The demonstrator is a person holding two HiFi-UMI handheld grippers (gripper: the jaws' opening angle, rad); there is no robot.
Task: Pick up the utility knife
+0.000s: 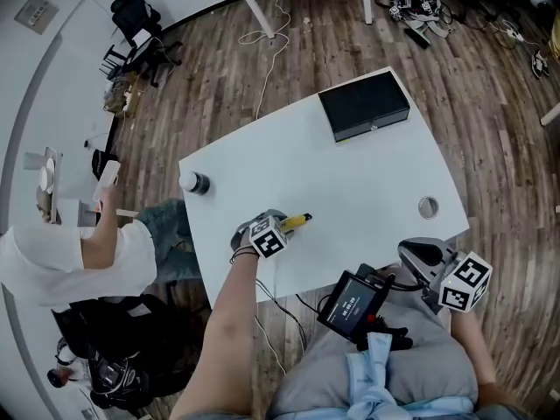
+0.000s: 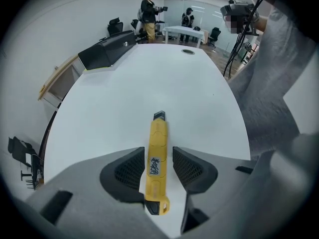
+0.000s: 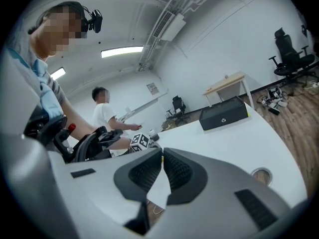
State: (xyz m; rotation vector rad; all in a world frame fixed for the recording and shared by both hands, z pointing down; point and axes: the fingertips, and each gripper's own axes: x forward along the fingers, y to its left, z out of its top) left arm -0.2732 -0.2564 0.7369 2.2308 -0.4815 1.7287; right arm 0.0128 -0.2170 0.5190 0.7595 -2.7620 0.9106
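The left gripper (image 2: 158, 152) is hovering low over the white table (image 1: 350, 173) near its near edge, its jaws standing apart and released; the yellow utility knife (image 2: 156, 164) is lying flat on the table between them, its dark blade tip pointing away from the gripper; the left pad is sitting just beside the handle, while a strip of table is showing between the handle and the right pad. The right gripper (image 3: 161, 152) is resting off the table's near right corner, its jaws clenched together at the tips and holding nothing; a black box (image 1: 364, 105) is sitting at the far side, and a round cable port (image 1: 428, 206) is lying near the right edge.
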